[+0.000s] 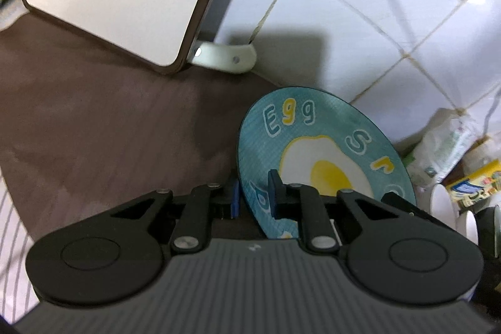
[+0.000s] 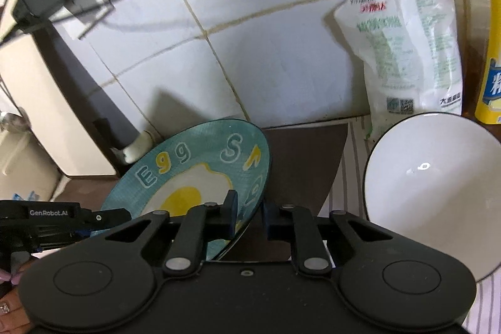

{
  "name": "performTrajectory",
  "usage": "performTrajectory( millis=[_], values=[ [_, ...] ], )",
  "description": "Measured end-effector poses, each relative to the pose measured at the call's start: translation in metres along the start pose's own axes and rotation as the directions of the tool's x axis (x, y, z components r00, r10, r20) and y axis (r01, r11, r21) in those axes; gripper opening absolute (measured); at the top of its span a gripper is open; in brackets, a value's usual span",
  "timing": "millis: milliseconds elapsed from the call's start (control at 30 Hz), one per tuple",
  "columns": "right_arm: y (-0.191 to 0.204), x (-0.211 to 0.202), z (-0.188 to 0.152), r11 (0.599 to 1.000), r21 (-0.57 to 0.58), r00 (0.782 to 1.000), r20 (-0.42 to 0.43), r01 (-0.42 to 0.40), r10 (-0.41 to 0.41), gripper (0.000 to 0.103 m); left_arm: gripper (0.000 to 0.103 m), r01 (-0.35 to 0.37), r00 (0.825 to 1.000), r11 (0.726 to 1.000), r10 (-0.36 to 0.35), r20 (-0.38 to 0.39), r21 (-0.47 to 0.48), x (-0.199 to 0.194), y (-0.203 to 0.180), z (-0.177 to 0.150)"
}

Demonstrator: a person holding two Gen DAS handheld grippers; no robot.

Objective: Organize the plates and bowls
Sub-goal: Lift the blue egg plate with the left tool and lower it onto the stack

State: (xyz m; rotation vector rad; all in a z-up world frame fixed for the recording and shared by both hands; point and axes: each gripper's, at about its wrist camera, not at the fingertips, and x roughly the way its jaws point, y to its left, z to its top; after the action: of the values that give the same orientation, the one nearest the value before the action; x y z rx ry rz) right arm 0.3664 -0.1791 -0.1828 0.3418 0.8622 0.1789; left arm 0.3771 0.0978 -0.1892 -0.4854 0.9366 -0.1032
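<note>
Teal plate [image 1: 325, 152] with the fried-egg print is getting pinched by both grippers at once. The left gripper [image 1: 255, 197] is clamping its blue pads [image 1: 273, 193] on the rim at about 6 o'clock of the plate in its own view, jaws narrow with the rim between them. The right gripper [image 2: 249, 215] is straddling the opposite edge; its jaws are sitting close on either side of the rim, and I'm reading that as gripping, though the contact on the far pad is hard to see. The left one is also poking into the right view at 9 o'clock.

Two holds on opposite edges are probably there to keep the plate from swinging, since it's tilted up on edge above the brown mat [image 1: 109, 121] rather than lying flat.

Moving outward, a white bowl [image 2: 438, 193] is sitting at 3 o'clock of the right gripper, on the striped cloth [image 2: 353, 152], apart from the plate. My guess is the plate is heading under or beside it. A white bag [image 2: 407, 52] and a yellow box [image 2: 493, 68] are leaning against the tiled wall [image 2: 250, 36] behind.
</note>
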Motion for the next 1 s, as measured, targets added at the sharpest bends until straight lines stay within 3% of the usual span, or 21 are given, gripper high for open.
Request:
performTrajectory(
  millis=[367,500,667,1000],
  values=[
    [0.018,-0.083,-0.002,0.999,-0.002,0.998,0.045,-0.035,0.035,0.02,0.016,0.038,0.998,0.998,-0.041,0.053,0.055,-0.087,-0.026,-0.012],
    [0.028,-0.118,-0.009,0.999,-0.014,0.997,0.065,-0.034,0.035,0.02,0.016,0.053,0.998,0.996,-0.056,0.04,0.067,-0.115,-0.031,-0.021],
    [0.037,-0.15,-0.019,0.999,-0.016,0.996,0.084,-0.034,0.036,0.02,0.016,0.038,0.999,0.993,-0.041,0.022,0.108,-0.14,-0.039,-0.039],
    [0.039,-0.19,-0.048,0.999,-0.032,0.998,0.051,-0.019,0.02,0.02,0.016,0.055,0.998,0.994,-0.054,-0.007,0.094,-0.17,-0.041,-0.082]
  ],
)
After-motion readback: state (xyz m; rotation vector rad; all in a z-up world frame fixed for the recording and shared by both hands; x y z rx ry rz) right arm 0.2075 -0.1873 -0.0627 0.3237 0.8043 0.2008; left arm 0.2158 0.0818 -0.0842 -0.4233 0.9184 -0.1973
